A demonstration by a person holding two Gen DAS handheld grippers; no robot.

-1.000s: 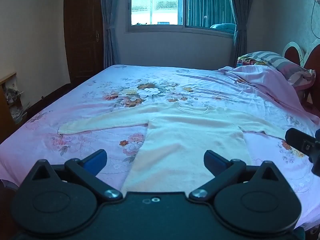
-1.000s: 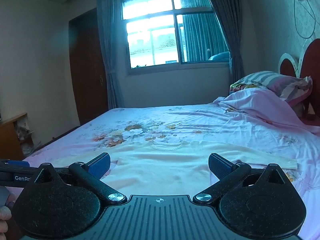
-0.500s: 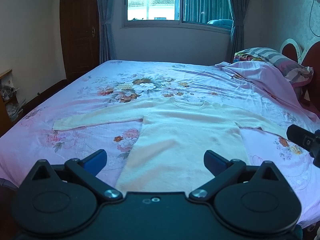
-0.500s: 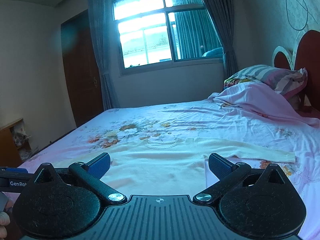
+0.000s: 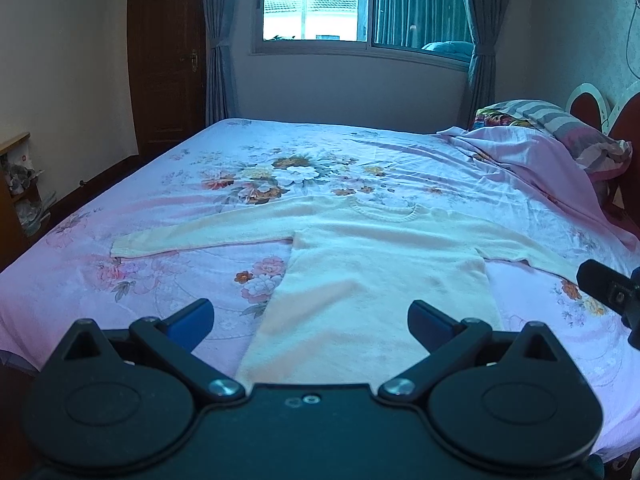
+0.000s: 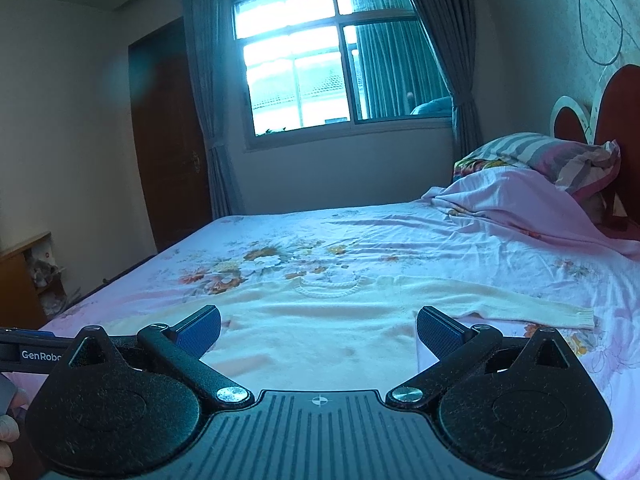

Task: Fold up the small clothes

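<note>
- On the floral bed sheet point(image 5: 168, 216) we count one cream sweater point(image 5: 376, 276), flat, both sleeves spread out; one striped pillow point(image 6: 552, 156) lies beyond
- Our two grippers, left gripper point(image 5: 311, 316) and right gripper point(image 6: 319, 326), hang above its hem, jaws wide, holding nothing

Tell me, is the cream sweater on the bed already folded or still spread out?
Spread out. The sweater lies flat on the bed, both sleeves stretched sideways, no fold visible.

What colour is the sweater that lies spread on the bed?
The sweater is plain pale cream, with no pattern. The left wrist view shows it best.
</note>
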